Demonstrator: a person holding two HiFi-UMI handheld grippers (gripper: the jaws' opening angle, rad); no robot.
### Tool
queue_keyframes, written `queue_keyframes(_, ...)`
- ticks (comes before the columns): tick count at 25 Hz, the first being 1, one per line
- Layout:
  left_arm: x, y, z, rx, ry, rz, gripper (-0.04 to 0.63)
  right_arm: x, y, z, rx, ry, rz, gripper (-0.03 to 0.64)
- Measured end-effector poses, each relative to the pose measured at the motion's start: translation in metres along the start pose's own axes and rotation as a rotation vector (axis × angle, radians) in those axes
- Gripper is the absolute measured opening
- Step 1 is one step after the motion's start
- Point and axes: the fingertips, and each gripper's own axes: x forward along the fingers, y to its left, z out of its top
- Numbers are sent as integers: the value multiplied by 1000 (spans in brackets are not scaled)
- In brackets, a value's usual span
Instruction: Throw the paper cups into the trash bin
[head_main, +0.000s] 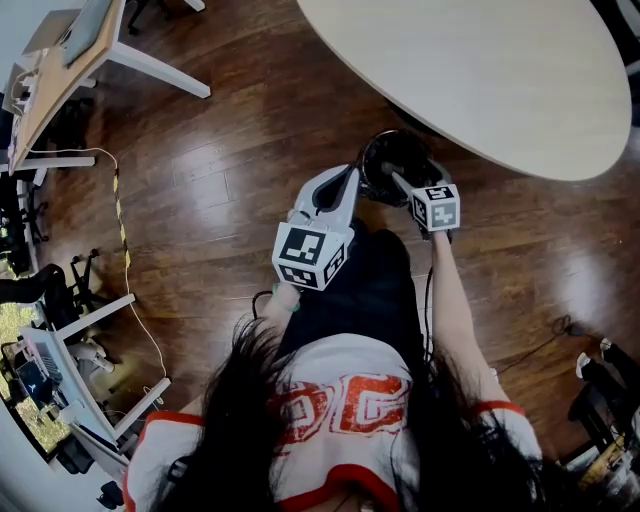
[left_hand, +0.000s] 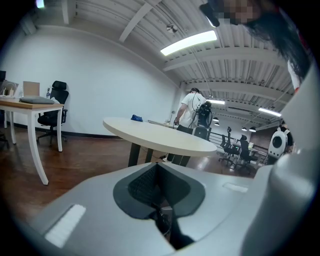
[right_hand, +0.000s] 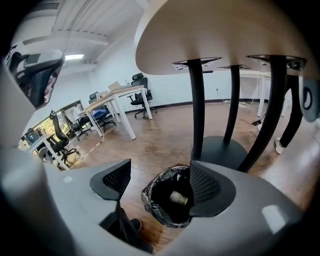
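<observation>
A paper cup (right_hand: 178, 198) lies on its side at the bottom of the trash bin (right_hand: 152, 200), which is lined with a black bag. My right gripper (right_hand: 159, 176) hangs open straight above the bin's mouth, with nothing between its fingers. In the head view the bin (head_main: 378, 158) stands on the floor by the round table's edge, and my right gripper (head_main: 400, 180) is over it. My left gripper (head_main: 350, 180) hovers just left of the bin. In the left gripper view, its pads (left_hand: 157, 169) meet and hold nothing, so it is shut.
A round light table (head_main: 480, 70) on dark legs (right_hand: 196, 107) with a disc base stands right behind the bin. Desks and office chairs (right_hand: 112, 100) stand farther off on the wooden floor. A yellow-black cable (head_main: 122, 225) runs along the floor at left.
</observation>
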Motion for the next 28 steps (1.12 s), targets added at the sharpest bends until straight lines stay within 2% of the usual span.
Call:
queue_keyframes(11,-4,-7,13,9,10,-2,0,-14,12,8,8,0,3,340)
queue_keyframes(18,-12,-11,27,-1,23,10,0,-37,16,23,30,-40,-11,180)
queue_keyframes(21,-18,-16,41,-4,21,8,0,-57,22,34,42,-60,-23,73)
queue_keyframes(25,-25,-27,66,5,8,0,0,-87,29,53,38,-91,-38,3)
queue_keyframes(28,-31,-33,83,6,-1,2,0,-112,36,69,40,-115,-36,3)
